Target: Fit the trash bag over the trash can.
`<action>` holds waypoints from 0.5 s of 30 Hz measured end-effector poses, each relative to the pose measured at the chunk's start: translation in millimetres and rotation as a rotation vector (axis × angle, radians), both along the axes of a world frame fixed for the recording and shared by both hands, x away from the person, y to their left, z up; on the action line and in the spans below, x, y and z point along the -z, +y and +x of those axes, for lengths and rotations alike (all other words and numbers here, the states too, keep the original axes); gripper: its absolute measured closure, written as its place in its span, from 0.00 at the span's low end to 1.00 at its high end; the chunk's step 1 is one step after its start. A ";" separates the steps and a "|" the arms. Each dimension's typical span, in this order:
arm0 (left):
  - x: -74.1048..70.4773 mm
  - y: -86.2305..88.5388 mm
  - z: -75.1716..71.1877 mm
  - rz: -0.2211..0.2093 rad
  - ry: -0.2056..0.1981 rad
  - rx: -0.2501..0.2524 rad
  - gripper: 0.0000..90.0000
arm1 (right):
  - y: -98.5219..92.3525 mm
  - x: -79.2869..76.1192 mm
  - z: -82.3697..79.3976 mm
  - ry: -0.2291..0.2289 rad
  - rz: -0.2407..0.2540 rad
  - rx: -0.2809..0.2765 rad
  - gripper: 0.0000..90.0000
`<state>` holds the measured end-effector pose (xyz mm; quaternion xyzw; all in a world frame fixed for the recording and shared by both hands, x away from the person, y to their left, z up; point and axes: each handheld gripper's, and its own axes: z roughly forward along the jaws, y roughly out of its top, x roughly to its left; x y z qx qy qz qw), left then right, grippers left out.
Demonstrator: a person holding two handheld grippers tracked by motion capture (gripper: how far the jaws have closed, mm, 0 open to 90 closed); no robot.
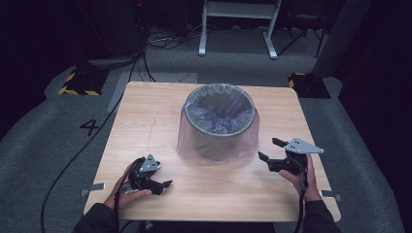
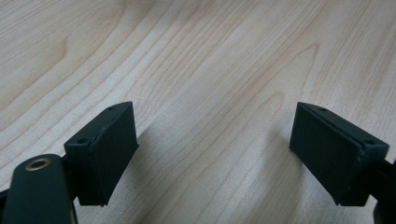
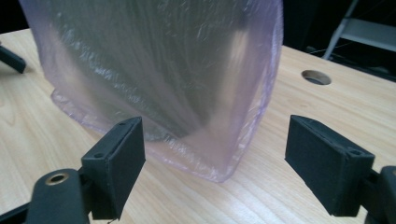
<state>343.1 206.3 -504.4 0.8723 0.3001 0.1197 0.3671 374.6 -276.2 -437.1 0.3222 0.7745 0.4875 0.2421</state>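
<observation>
A round dark bin (image 1: 219,121) stands in the middle of the wooden table (image 1: 145,121), lined and draped with a thin purple see-through bag (image 3: 163,70) that hangs down its outside to the tabletop. My left gripper (image 1: 164,187) lies low at the table's near left, pointing right, open over bare wood (image 2: 215,140) with nothing between its jaws. My right gripper (image 1: 268,148) is held to the right of the bin, a little above the table, aimed at the bag's lower edge. It is open (image 3: 215,154) and apart from the bag.
A round hole (image 3: 316,77) is cut into the tabletop beyond the bin. On the grey floor behind stand a white frame (image 1: 238,29), a yellow-and-black striped base (image 1: 80,82) and loose cables. A "4" (image 1: 90,127) is marked on the floor at left.
</observation>
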 end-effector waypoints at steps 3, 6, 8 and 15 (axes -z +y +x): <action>0.0 -0.2 0.1 0.000 0.000 0.000 0.16 | 0.0 -3.8 -0.3 -0.012 -0.012 0.019 0.23; 0.0 -0.3 0.1 0.001 0.000 -0.002 0.16 | -0.3 -8.3 -0.2 -0.024 -0.015 0.031 0.23; 0.0 -0.6 0.2 0.001 0.001 -0.005 0.16 | -0.4 -11.9 -0.2 -0.032 -0.013 0.035 0.23; -0.1 -0.9 0.3 0.002 0.000 -0.007 0.16 | -1.0 -29.7 0.3 -0.066 -0.010 0.036 0.23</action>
